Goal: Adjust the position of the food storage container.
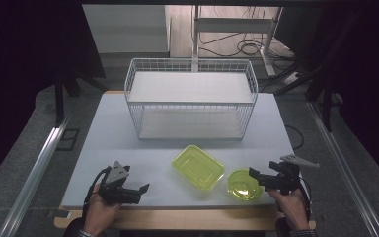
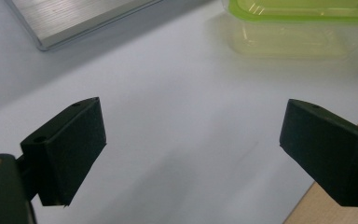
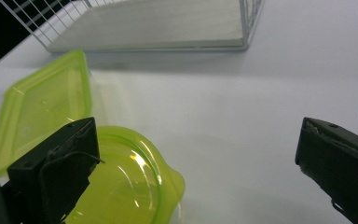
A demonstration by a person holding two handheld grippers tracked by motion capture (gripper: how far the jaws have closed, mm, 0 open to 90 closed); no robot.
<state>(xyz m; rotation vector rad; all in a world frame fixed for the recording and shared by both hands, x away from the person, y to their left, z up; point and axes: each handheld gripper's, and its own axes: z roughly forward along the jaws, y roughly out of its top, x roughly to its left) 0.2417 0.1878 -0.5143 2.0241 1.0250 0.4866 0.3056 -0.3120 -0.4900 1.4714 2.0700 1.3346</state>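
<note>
On table (image 1: 128, 148), empty green tray (image 1: 198, 167), bowl (image 1: 244, 184)

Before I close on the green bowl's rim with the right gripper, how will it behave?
The bowl looks like thin translucent plastic, so it is probably light and may flex under the jaws. Its glossy wall could slip, so grip gently but deep. It sits near the table front edge; a push might slide it off. The right gripper is open beside it.

White table (image 1: 128, 143) had a wire rack (image 1: 191, 98) sitting toward the back, then a green tray (image 1: 198, 166) nearer the front with a green bowl (image 1: 244, 184) just beside it, right side.
</note>
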